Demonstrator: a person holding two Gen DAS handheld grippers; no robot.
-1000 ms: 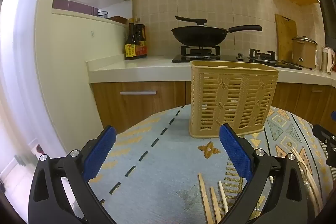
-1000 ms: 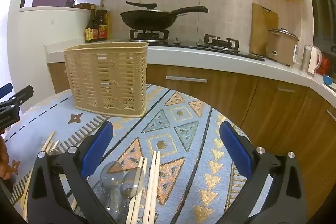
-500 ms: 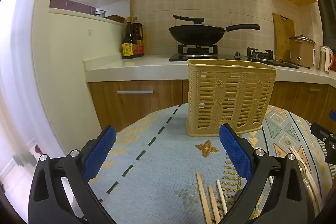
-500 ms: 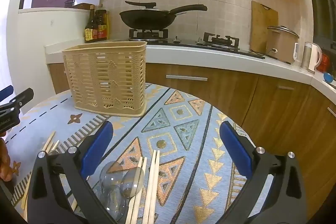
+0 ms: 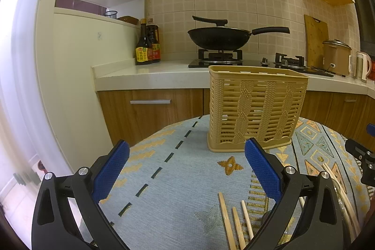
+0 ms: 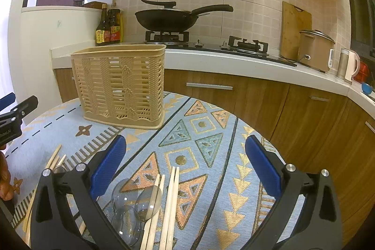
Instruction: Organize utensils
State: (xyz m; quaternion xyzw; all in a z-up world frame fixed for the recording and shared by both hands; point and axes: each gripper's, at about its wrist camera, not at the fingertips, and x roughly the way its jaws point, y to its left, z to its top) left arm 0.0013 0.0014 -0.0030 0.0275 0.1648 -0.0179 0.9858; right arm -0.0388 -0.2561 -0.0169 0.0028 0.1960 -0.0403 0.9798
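Observation:
A tan slatted utensil basket [image 5: 255, 107] stands upright on the patterned table; it also shows in the right wrist view [image 6: 119, 83]. Wooden chopsticks [image 5: 234, 222] lie on the cloth just below my left gripper [image 5: 187, 170], which is open and empty. In the right wrist view more chopsticks [image 6: 170, 205] and clear plastic spoons [image 6: 138, 203] lie between the fingers of my right gripper [image 6: 185, 170], which is open and empty above them. Another chopstick bunch [image 6: 55, 158] lies to the left.
The round table has a blue patterned cloth [image 6: 206, 144]. Behind it run a counter [image 5: 150, 74] with wooden cabinets, sauce bottles [image 5: 147, 43], a black wok [image 5: 220, 38] on the stove, a rice cooker [image 6: 314, 50] and a kettle [image 6: 349, 65].
Both grippers have tilted or dropped slightly, so the basket and counter sit a little higher in view. Nothing was grasped or moved on the table.

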